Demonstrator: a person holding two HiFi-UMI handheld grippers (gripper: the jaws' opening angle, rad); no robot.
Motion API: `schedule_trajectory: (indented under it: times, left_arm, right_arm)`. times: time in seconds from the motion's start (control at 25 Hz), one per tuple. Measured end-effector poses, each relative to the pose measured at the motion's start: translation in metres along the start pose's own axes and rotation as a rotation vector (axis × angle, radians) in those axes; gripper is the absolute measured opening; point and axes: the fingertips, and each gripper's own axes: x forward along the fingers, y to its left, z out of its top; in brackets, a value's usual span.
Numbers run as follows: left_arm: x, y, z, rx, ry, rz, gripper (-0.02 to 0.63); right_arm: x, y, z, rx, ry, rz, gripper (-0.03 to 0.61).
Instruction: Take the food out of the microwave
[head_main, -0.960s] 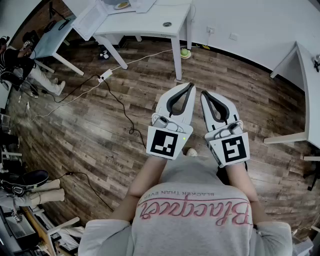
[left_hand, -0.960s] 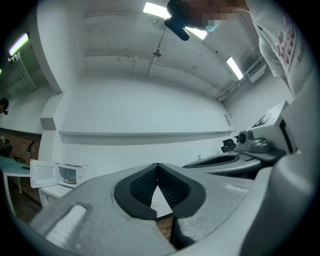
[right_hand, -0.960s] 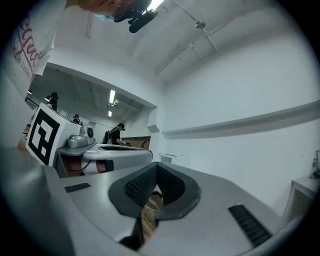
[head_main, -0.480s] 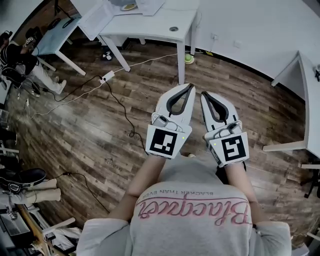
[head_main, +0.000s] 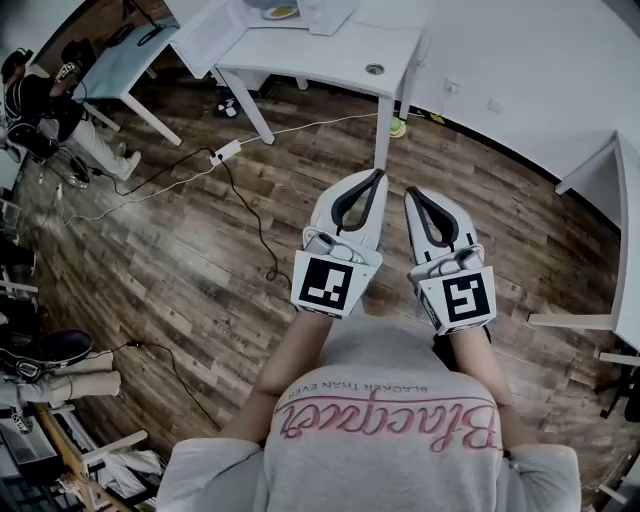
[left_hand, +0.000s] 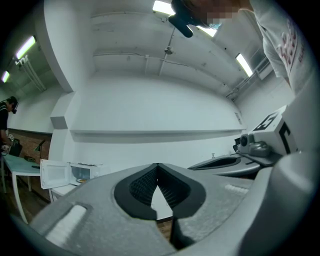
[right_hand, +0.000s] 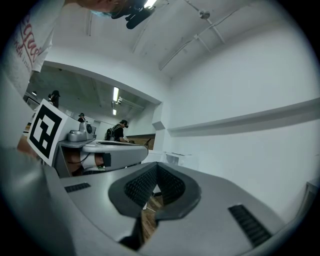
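Both claws closed on nothing: your left claw (head_main: 379, 173) and right claw (head_main: 408, 191) hang side by side above the floor (head_main: 180, 250); microwave (left_hand: 82, 172) door open.

Head view, top edge: microwave door (head_main: 208, 38) is open but the oven body is mostly cropped. The food (head_main: 281, 12) is a clipped yellowish sliver, so I can't tell what it is. Left gripper view, lower left: microwave (left_hand: 75, 174) is tiny and its contents unreadable. Side table (head_main: 625, 230) is cut by the right edge. Seated person (head_main: 40, 105), upper left, is partly out of frame.
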Motion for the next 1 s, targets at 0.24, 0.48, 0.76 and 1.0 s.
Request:
schedule_trajectory:
  times: [0.24, 0.48, 0.76, 1.0]
  left_arm:
    - [0.019, 0.055, -0.009, -0.010, 0.018, 0.045, 0.005]
    - [0.038, 0.107, -0.021, -0.026, 0.036, 0.081, 0.006]
    - [0.053, 0.169, -0.031, -0.029, 0.052, 0.079, 0.005]
    - [0.057, 0.229, -0.036, -0.026, 0.057, 0.068, 0.005]
  right_arm:
    - [0.059, 0.004, 0.001, -0.037, 0.018, 0.060, 0.009]
    - [0.113, -0.001, -0.005, -0.042, 0.042, 0.092, 0.009]
    - [0.179, 0.002, -0.007, -0.013, 0.057, 0.086, 0.009]
    - [0.242, 0.022, 0.000, 0.001, 0.045, 0.080, 0.010]
